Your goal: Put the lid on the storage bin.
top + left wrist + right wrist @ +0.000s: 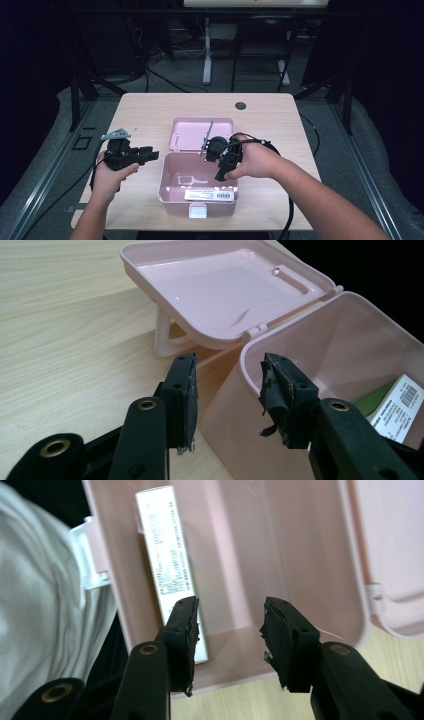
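Observation:
A pink plastic box (170,200) stands open near the table's front edge, its lid (192,132) folded back flat behind it. A long white carton (210,195) with a barcode lies inside along the front wall; it is also seen as the white carton (165,555) in the right gripper view and at the carton's barcode end (400,405) in the left gripper view. My right gripper (223,172) hangs open over the box's right rim, nothing between its jaws. My left gripper (152,155) is open just left of the box (310,340), level with its rim.
The wooden table (145,110) has a small round cable hole (241,106) at the back. The lid's white latch (198,212) sticks out at the box's front. Dark floor, cables and desk legs lie beyond the table.

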{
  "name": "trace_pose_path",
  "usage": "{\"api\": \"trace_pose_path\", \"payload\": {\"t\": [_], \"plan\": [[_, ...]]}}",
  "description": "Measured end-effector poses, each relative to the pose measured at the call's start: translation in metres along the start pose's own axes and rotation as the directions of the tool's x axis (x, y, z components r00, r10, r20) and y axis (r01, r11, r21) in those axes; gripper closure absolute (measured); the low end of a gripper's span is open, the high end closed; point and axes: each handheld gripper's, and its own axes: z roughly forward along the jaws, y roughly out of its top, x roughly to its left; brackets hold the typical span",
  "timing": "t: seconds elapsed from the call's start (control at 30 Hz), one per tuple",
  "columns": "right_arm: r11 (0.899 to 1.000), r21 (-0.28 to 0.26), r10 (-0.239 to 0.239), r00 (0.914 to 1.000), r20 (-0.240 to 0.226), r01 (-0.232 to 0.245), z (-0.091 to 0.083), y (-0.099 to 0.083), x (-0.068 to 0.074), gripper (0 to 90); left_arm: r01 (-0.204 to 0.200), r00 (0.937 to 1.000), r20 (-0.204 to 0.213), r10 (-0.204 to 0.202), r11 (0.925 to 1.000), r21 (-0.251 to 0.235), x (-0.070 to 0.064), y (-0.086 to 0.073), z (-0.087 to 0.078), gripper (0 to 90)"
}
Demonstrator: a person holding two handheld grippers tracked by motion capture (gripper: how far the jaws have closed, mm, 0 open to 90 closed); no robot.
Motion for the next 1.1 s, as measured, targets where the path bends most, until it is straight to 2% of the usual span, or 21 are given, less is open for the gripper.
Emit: {"api": "trace_pose_path", "payload": {"t": [0.33,0.37,0.6,0.63,0.73,0.77,0.87,0.9,0.93,1.07,1.1], "plan": [[0.993,-0.074,0.094,0.9945,0.048,-0.09,0.002,-0.01,-0.017,55.5,-0.019,0.9998,0.008,0.019,0.9998,0.01,-0.004,0.001,0.003,59.5],[0.988,-0.091,0.132,0.99,0.05,-0.127,0.003,-0.012,-0.021,55.0,-0.021,0.9998,0.007,0.021,0.9997,0.01,-0.005,0.002,0.003,59.6],[0.977,-0.118,0.189,0.9782,0.085,-0.179,0.005,-0.015,-0.029,54.2,-0.027,0.9996,0.012,0.027,0.9996,0.012,-0.009,0.001,0.005,60.8],[0.972,-0.131,0.21,0.9734,0.092,-0.197,0.004,-0.016,-0.032,53.7,-0.041,0.9991,0.01,0.041,0.9989,0.024,-0.01,0.001,0.006,61.1],[0.967,-0.147,0.225,0.9693,0.098,-0.21,0.004,-0.017,-0.036,54.7,-0.047,0.9988,0.013,0.047,0.9985,0.027,-0.012,0.001,0.008,61.7],[0.962,-0.156,0.243,0.9642,0.106,-0.225,0.003,-0.019,-0.039,55.2,-0.059,0.9982,0.013,0.059,0.9978,0.029,-0.013,0.001,0.009,62.5],[0.957,-0.169,0.257,0.9597,0.115,-0.236,0.003,-0.021,-0.042,56.2,-0.066,0.9977,0.012,0.066,0.9971,0.036,-0.014,0.002,0.009,64.0],[0.953,-0.181,0.269,0.9555,0.122,-0.244,0.002,-0.022,-0.045,56.7,-0.069,0.9976,0.006,0.069,0.9967,0.043,-0.015,0.001,0.011,64.4],[0.953,-0.181,0.269,0.9555,0.122,-0.244,0.002,-0.022,-0.045,56.7,-0.069,0.9976,0.006,0.069,0.9967,0.043,-0.015,0.001,0.011,64.4],[0.931,-0.221,0.318,0.9424,0.103,-0.29,0.0,-0.027,-0.052,57.4,-0.066,0.9978,0.005,0.066,0.9967,0.047,-0.017,0.0,0.014,65.2],[0.925,-0.228,0.334,0.9364,0.108,-0.304,0.002,-0.027,-0.053,57.4,-0.064,0.9979,0.0,0.064,0.9969,0.046,-0.017,0.0,0.015,65.3]]}}
